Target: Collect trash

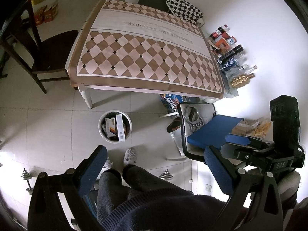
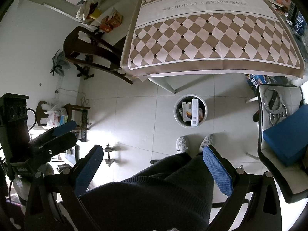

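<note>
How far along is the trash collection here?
Done, apparently: the bin on the floor already holds several boxes, and the tablecloth shows no litter. In hand: nothing; the left gripper and right gripper are both open. Left: nothing obvious, though clutter lines the wall.

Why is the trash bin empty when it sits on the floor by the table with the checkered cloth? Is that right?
Not quite. The trash bin does sit on the floor by the table with the checkered cloth, but it is not empty: boxes and other packaging fill it. The right wrist view shows this most clearly.
</note>
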